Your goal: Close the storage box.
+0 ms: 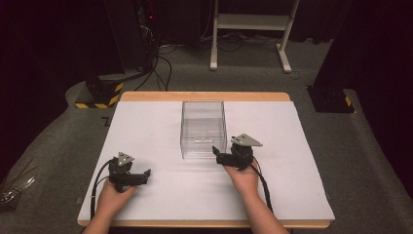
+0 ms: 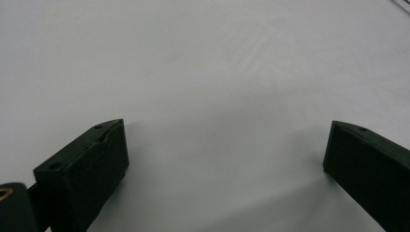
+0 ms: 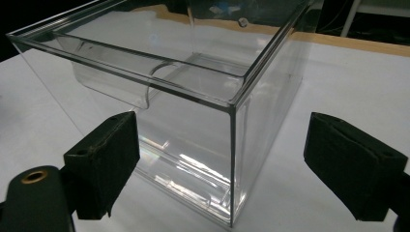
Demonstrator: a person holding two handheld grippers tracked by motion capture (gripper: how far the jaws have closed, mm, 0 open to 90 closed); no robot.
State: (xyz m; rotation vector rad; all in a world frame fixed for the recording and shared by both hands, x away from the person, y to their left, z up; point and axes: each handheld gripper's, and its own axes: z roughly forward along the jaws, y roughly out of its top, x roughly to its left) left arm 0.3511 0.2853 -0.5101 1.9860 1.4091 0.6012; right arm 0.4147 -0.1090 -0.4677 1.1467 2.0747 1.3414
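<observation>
Clear acrylic box, rectangular and open-topped, is sitting mid-table on the white sheet; my right gripper is nearing its front right corner. Left gripper is idling apart, jaws spread over bare sheet. Right gripper view: jaws spread, bracketing that corner, not touching. Judging grasp not yet begun.

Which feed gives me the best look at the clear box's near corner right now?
The right gripper view: the clear box sits close between the open right tongs, its near corner edge, rim and inner walls sharp. The high view shows the whole box small, on the white table cover. The left gripper view has just a sliver at its top right corner.
</observation>
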